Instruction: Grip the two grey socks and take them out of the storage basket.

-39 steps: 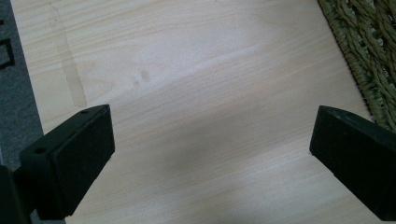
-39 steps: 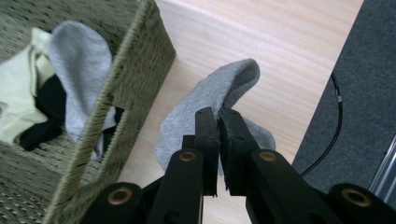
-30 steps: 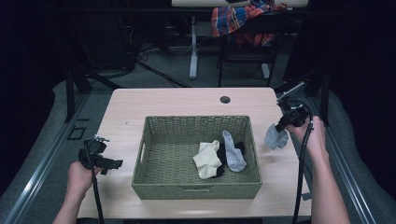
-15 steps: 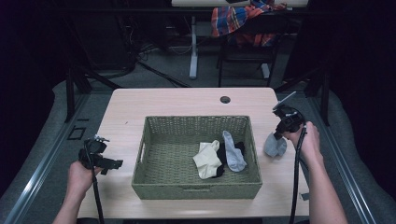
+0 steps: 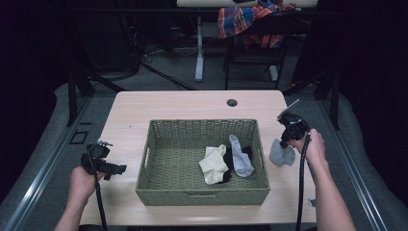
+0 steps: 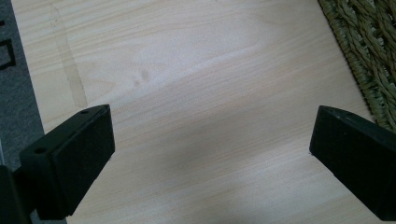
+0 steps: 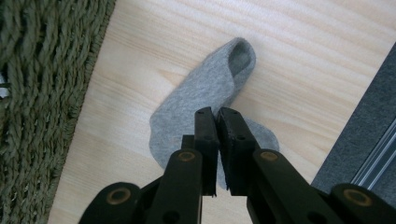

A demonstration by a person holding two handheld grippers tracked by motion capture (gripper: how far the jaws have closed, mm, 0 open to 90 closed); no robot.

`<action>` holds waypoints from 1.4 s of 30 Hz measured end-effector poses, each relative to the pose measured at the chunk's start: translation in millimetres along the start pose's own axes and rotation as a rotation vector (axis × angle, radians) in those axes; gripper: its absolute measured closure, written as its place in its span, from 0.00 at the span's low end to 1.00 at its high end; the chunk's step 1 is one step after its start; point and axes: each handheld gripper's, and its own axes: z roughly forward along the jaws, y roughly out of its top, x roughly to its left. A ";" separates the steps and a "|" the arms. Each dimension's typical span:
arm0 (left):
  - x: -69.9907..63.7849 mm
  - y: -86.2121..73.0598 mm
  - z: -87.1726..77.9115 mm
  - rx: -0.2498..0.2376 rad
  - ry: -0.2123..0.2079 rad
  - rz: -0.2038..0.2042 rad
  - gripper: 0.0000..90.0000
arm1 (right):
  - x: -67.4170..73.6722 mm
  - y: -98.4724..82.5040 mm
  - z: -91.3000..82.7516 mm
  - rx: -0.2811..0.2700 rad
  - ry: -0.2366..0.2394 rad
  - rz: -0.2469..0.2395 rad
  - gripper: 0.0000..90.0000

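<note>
The right tongs (image 7: 217,114) are pressed together on a fold of the grey sock (image 7: 201,100), which hangs from them and lies partly on the counter (image 5: 168,108). In the high view this sock (image 5: 281,155) is at the right of the frame, just beside the right wall of the woven basket (image 5: 144,163) but outside it, under the right tongs (image 5: 287,138). The left tongs (image 6: 212,135) are wide and hold nothing; they hover over bare wood, with the basket edge in the upper right corner of their view. In the high view the left tongs (image 5: 118,169) are at the lower left, near the left wall of the basket.

My judgement: the work is sorting socks between basket and counter. One sock is out, or not yet in. Inside the basket, in its right half, there remain a cream sock (image 5: 214,164), a pale blue sock (image 5: 239,155) and something black (image 5: 226,159) partly under them; these three touch each other.

Around them, a small dark hole (image 5: 232,102) is in the far edge of the counter. Behind it stands a chair with a plaid cloth (image 5: 250,21), well apart. Nothing blocks the way between sock and basket except the high wall itself.
</note>
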 end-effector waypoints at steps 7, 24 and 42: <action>0.1 0.1 -0.1 -0.001 0.000 0.000 0.00 | 4.5 -0.9 -23.0 -0.061 -0.010 -0.010 0.73; -0.2 0.1 -0.1 -0.005 -0.004 -0.002 0.00 | 59.3 -0.8 -92.2 -0.236 0.017 -0.166 0.20; -0.7 0.6 -0.2 -0.007 -0.003 -0.001 0.00 | 127.4 16.1 -76.2 -0.257 0.092 -0.336 0.06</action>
